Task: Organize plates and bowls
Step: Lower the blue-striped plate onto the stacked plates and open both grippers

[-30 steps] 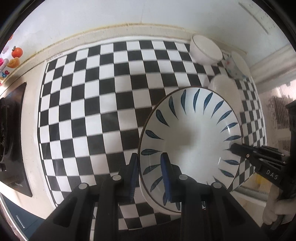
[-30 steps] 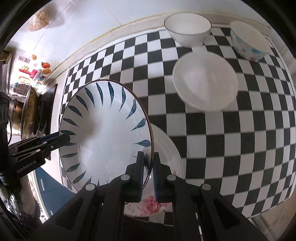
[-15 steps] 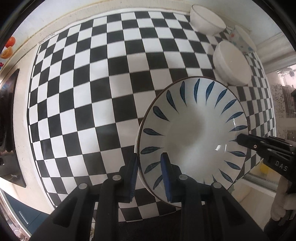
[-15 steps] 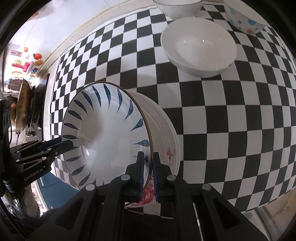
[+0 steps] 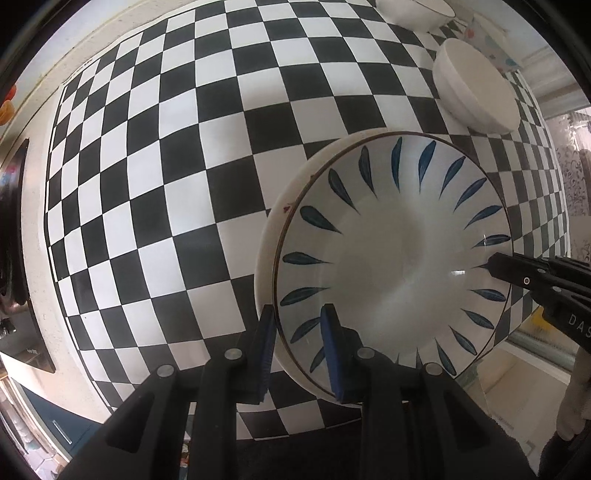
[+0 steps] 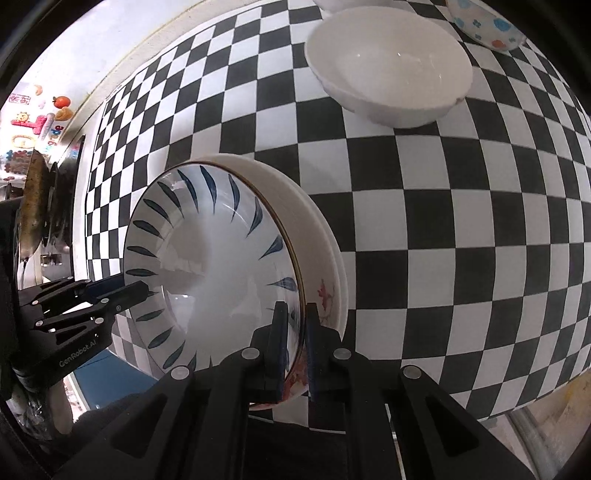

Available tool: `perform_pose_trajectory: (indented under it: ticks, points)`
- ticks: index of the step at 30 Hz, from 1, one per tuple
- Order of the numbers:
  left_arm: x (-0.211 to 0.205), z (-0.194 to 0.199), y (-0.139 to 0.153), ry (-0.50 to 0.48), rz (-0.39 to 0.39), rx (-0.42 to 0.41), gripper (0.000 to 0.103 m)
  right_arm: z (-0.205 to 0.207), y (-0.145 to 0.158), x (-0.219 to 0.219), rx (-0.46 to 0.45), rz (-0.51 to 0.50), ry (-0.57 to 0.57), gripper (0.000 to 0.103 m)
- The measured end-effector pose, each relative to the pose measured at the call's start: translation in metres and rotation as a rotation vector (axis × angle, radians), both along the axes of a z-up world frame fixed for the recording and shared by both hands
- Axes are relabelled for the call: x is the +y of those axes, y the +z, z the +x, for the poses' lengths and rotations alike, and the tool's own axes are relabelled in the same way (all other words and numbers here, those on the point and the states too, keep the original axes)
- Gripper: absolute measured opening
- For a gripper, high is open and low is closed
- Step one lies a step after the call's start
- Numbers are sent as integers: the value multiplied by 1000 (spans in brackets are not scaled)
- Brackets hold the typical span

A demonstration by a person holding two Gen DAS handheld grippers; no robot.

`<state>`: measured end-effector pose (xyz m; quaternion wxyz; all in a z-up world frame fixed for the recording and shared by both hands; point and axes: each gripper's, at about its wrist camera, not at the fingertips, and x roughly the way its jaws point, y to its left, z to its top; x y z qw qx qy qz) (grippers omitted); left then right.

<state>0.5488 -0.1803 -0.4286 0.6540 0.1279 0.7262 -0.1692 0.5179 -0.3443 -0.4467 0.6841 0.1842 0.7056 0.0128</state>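
Observation:
A deep white plate with blue leaf marks (image 5: 391, 258) (image 6: 207, 266) is held by its rim from two opposite sides. My left gripper (image 5: 297, 321) is shut on the near rim in the left wrist view, and it shows at the left in the right wrist view (image 6: 122, 291). My right gripper (image 6: 295, 317) is shut on the opposite rim and appears at the right in the left wrist view (image 5: 517, 273). Directly under the held plate lies a white plate with red flowers (image 6: 325, 291) (image 5: 280, 206). The two are very close; I cannot tell whether they touch.
All stands on a black-and-white checkered mat (image 5: 184, 184). A plain white bowl (image 6: 388, 70) (image 5: 476, 96) sits beyond the plates, with a blue-flowered bowl (image 6: 487, 26) and another white bowl (image 5: 413, 11) behind it. A stove with a pan (image 6: 33, 206) is at the left.
Both grippers have come down with the blue-leaf plate, which has moved over the flowered plate and now covers most of it. The mat and bowls look closer.

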Motion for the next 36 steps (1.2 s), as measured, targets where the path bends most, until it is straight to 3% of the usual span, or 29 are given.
perform_pose_trajectory:
  ticks: [20,22,29,32,34,36]
  points:
    - [-2,1,-6,34,41,17,23,4,-12,11,69,-57,0,16]
    - [-4,1,-7,38,52,16,23,7,-13,13,86,-51,-1,20]
    - [-9,-5,-8,47,59,10,27,11,-11,19,84,16,-14,59]
    - [-6,-6,-3,63,45,7,37,13,-3,26,65,10,-2,78]
    - [-5,-5,1,72,53,-20,63,13,2,30,54,5,8,86]
    - [-3,-5,5,78,55,-41,81,12,8,33,43,-18,18,88]
